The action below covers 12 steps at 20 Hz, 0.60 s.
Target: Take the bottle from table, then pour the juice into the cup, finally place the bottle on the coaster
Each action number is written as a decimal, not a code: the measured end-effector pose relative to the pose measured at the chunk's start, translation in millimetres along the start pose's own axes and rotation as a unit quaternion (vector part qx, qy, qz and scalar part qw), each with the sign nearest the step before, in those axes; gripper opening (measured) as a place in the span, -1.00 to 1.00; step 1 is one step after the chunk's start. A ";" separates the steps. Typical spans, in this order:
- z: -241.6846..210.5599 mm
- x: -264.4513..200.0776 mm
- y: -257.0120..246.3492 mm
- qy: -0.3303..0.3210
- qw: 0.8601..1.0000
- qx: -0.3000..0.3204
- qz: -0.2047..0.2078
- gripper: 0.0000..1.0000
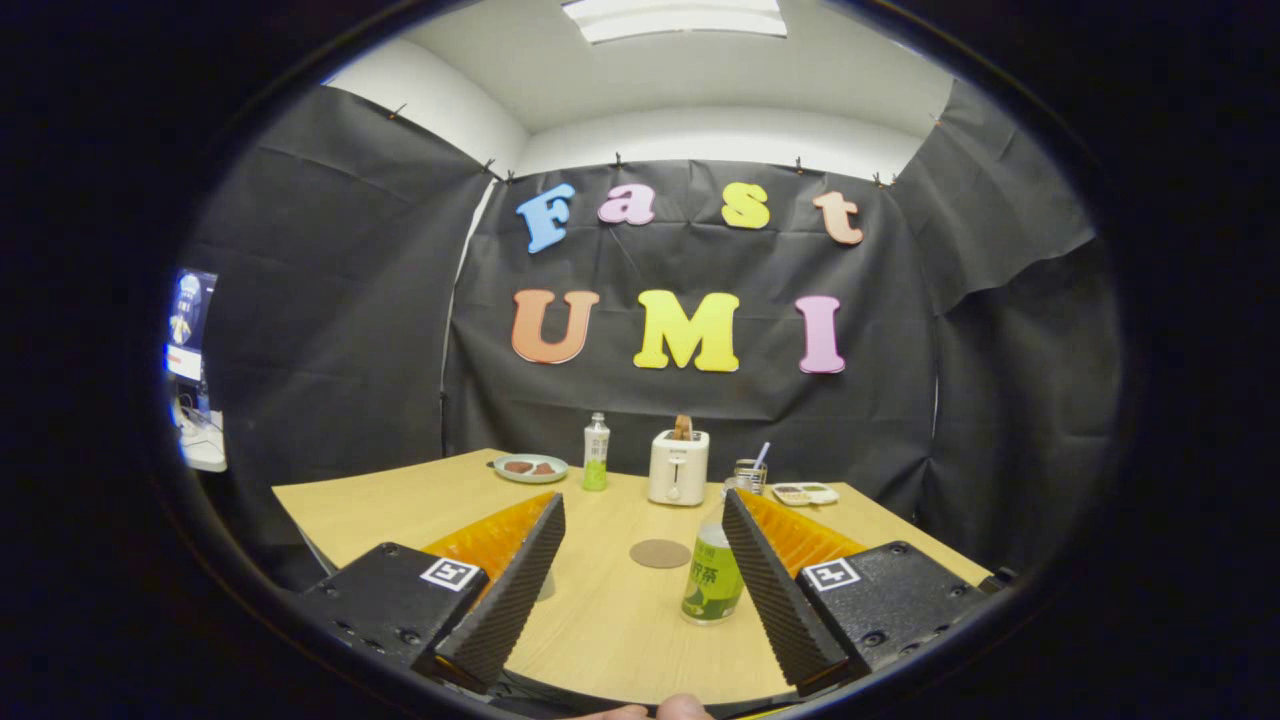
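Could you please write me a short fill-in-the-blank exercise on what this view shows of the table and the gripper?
1. The gripper is ____, holding nothing.
2. The near green bottle stands ____ on the table, against the right finger's inner side.
3. The round coaster has ____ resting on it.
4. The white toaster stands ____ the coaster.

Missing words: open; upright; nothing; beyond

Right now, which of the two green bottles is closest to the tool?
The bottle beside the right finger, near the round coaster; the other bottle stands far back by the plate. Tool open.
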State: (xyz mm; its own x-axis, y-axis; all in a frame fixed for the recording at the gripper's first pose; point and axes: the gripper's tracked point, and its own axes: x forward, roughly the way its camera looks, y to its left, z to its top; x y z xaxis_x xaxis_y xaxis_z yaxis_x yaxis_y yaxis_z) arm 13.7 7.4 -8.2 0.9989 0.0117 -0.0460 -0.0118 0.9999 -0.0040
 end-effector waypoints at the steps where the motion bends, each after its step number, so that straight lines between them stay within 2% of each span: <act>1: -1.0 0.8 0.2 0.000 1.000 0.000 0.000 1.00; 12: -5.6 -3.2 -9.3 0.002 1.000 0.009 -0.005 1.00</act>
State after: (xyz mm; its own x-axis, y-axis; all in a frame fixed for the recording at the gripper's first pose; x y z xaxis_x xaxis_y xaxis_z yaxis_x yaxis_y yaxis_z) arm 10.3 -2.0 -13.7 0.9987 0.0013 -0.0509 -0.0007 0.9999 0.0130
